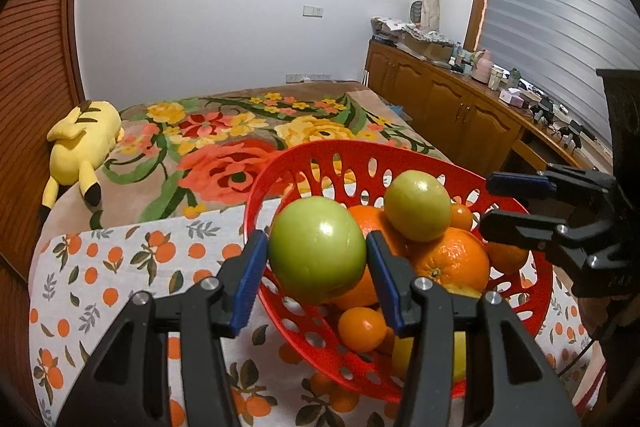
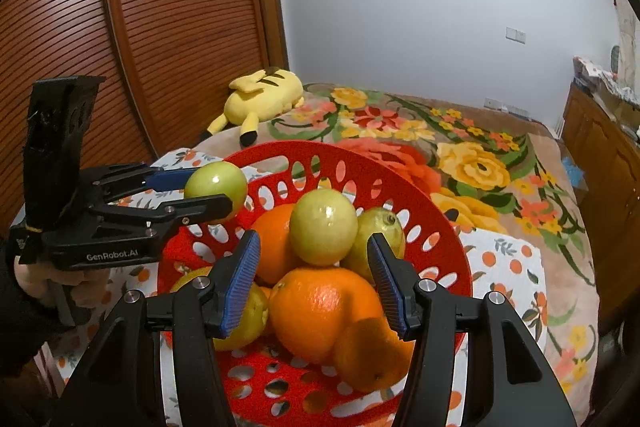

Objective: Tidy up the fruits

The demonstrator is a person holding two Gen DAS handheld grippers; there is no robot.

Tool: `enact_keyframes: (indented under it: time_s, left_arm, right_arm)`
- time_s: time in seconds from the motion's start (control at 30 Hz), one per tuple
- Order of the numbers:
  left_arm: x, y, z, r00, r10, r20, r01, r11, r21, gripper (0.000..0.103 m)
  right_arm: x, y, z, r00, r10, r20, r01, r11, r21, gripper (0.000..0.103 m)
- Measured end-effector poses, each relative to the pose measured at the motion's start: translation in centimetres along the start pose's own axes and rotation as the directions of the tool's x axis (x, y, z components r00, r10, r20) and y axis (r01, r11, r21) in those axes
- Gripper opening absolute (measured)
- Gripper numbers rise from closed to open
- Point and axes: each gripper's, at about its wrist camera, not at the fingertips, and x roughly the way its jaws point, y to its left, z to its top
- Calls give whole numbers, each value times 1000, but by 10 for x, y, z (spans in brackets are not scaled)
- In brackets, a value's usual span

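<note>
1. Left wrist view: the left gripper (image 1: 317,259) clamped a green apple (image 1: 317,247) between its blue pads, held above the near rim of the red basket (image 1: 256,187). The basket sat on an orange-print cloth (image 1: 120,259) and held another green fruit (image 1: 418,205), oranges (image 1: 452,259) and a mandarin (image 1: 362,329). The right gripper (image 1: 486,201) reached in from the right.
2. Right wrist view: the right gripper (image 2: 314,279) hovered over the pile, fingers partly open and empty, either side of an orange (image 2: 324,311). A plush (image 2: 264,95) lay on the floral blanket (image 2: 480,163).
</note>
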Motion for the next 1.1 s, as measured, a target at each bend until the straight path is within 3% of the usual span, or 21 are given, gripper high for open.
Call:
enact_keyframes:
  time_s: [0.5,1.1]
  left_arm:
    - [-38,-18,-13,999,22,44,-22,1000,17,56]
    - [-95,-56,-38,994,51,94,-56,997,49,60]
  right_arm:
    - [-28,12,-23,999,-24,37,22,999,42,57]
    - [-82,27,-50,980,-118,163,99,988,119,62]
